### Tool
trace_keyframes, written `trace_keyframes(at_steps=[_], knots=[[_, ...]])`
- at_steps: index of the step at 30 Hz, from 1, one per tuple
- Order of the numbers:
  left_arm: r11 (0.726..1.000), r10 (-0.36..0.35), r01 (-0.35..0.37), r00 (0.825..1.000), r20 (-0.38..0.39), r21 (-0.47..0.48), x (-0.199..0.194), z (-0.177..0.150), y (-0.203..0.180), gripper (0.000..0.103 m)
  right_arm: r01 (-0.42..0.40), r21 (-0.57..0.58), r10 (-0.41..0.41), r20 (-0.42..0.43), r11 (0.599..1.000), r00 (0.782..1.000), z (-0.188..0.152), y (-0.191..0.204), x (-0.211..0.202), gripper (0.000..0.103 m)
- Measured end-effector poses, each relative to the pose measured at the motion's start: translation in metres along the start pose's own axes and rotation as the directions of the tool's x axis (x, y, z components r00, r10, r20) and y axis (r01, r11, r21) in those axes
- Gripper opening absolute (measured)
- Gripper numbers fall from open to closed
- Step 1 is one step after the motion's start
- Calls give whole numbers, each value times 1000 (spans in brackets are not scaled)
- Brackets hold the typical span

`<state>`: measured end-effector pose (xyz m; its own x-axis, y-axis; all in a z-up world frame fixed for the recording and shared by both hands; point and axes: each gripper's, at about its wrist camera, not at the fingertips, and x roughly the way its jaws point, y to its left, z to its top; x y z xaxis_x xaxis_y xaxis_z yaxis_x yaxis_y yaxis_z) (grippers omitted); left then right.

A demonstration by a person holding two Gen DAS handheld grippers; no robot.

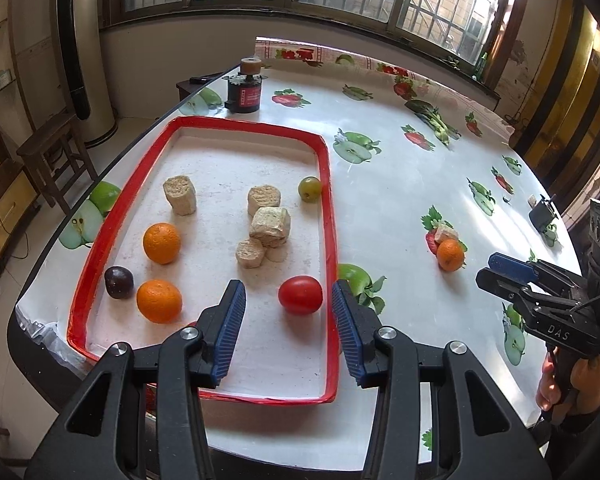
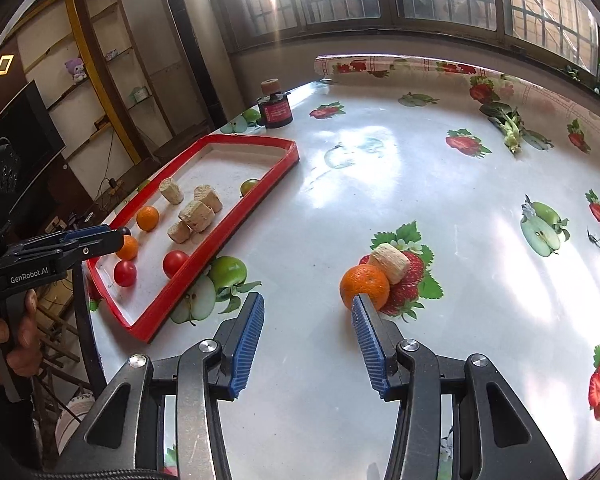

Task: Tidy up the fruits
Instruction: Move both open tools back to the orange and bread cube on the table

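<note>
A red-rimmed tray [image 1: 328, 208] holds two oranges [image 1: 162, 243], a dark plum [image 1: 119, 282], a red tomato [image 1: 300, 294], a green fruit [image 1: 309, 189] and several beige blocks [image 1: 270, 226]. My left gripper [image 1: 287, 286] hovers open over the tray's near end, nothing between its blue pads. On the fruit-print tablecloth to the right of the tray lie one more orange [image 2: 364, 285] and a beige block [image 2: 390, 266] touching it. My right gripper [image 2: 307, 300] is open and empty, its right fingertip just in front of that orange. The right wrist view shows a second tomato [image 2: 125, 273] in the tray.
A black cylinder with a cork-coloured top [image 1: 246, 92] stands behind the tray. A small black device [image 1: 542, 216] sits near the table's right edge. The tablecloth is rolled up along the far edge [image 2: 380, 62]. A wooden stool [image 1: 52, 152] stands on the floor to the left.
</note>
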<state>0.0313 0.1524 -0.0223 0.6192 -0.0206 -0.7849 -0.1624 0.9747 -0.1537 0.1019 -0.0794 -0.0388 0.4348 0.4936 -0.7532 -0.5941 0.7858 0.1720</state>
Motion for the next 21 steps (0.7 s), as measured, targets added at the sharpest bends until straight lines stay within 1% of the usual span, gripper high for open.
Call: trace_keyframes(at_steps=[7,15,21], knots=[[998,-35,37,999,-24,45,8,-2,-29,43,29,35,-29,3,999,1000,-8,-21,-9,48],[994,-65,70,996,-55,82,18,-5,-55,43,44,64,-44,0,997,999,-11,-39,-7,48],[986,-106,116,990,-88,120,34,-4,-85,43,54,83,-54,-6,995,999,-15,-52,-6,48]])
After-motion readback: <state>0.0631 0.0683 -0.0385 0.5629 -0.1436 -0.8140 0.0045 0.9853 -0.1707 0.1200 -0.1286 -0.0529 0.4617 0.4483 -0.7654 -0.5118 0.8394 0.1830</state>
